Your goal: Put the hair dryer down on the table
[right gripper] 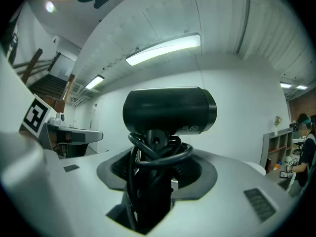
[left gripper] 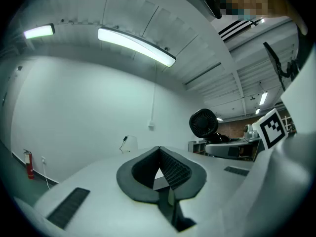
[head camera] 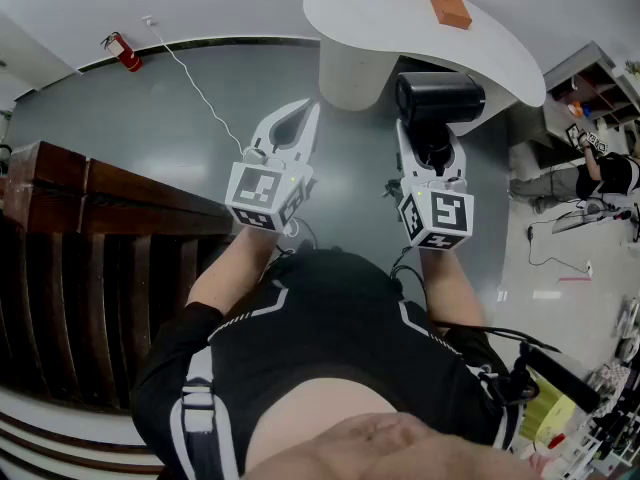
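Hair dryer (head camera: 440, 100), black, is held up in the air by the right claw (head camera: 432, 146), just short of the near edge of the white desk (head camera: 400, 28). It does not rest on the desk. From the head view its barrel lies crosswise and overlaps the desk's near rim, with the grey floor (head camera: 200, 98) below it. In the right gripper view the hair dryer (right gripper: 169, 110) stands upright, barrel on top and handle pointing down into the right claw (right gripper: 158, 169). The jaws stand partly apart and press on the handle from both sides. A black cord (right gripper: 160, 154) is looped around the handle just under the barrel, and some of it runs down between the jaws.

The left claw (head camera: 305, 113) is also short of the desk's near edge, to the left of the hair dryer and well apart from it. In the left gripper view the left claw (left gripper: 159, 154) has its jaw tips meeting, and nothing sits between the dark pads. Both claws point level toward the desk, each carrying its marker cube (head camera: 262, 196) at the end away from the desk.

On the desk's far part lies an orange block (head camera: 448, 4). A red fire extinguisher (head camera: 122, 52) stands by the wall, far to the left of the desk.
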### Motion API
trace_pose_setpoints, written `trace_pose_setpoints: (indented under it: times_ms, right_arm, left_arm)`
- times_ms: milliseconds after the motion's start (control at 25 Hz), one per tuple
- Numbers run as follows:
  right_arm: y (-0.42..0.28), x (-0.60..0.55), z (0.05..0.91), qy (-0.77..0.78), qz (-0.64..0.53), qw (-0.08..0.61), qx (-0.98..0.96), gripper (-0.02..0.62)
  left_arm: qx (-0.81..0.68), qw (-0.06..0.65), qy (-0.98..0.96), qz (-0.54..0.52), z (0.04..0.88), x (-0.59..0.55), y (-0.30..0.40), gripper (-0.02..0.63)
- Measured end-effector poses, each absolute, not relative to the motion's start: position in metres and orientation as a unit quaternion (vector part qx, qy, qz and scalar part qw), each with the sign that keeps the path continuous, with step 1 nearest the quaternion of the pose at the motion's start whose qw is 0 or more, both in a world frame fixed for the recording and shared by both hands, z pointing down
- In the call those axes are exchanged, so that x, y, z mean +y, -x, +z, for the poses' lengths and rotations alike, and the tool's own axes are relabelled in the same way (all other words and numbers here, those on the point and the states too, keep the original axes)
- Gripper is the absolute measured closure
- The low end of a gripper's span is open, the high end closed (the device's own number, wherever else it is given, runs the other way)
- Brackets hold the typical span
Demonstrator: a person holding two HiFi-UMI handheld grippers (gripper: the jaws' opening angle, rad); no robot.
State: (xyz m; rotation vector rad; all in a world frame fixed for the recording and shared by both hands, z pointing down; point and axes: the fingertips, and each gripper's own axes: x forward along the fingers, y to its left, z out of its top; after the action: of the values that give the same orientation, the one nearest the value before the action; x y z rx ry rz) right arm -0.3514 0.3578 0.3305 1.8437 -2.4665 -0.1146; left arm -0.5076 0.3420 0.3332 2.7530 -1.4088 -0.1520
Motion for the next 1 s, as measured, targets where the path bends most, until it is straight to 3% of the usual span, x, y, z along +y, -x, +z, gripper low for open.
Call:
trace_pose_setpoints:
  times_ms: [240,1000]
  right_arm:
    - [0.363,0.357,0.337,-0.600,-0.031,0.030,-0.799,0.365]
    - [0.384,0.340,0.337,-0.613,-0.034,0.015,-0.789,0.365]
  left_arm:
    - [-0.456,0.002,-0.889,-0.048,0.325,0.334,0.506,0.575]
    - [-0.417,0.027,-0.908,-0.046,0.350,0.317,0.520,0.575]
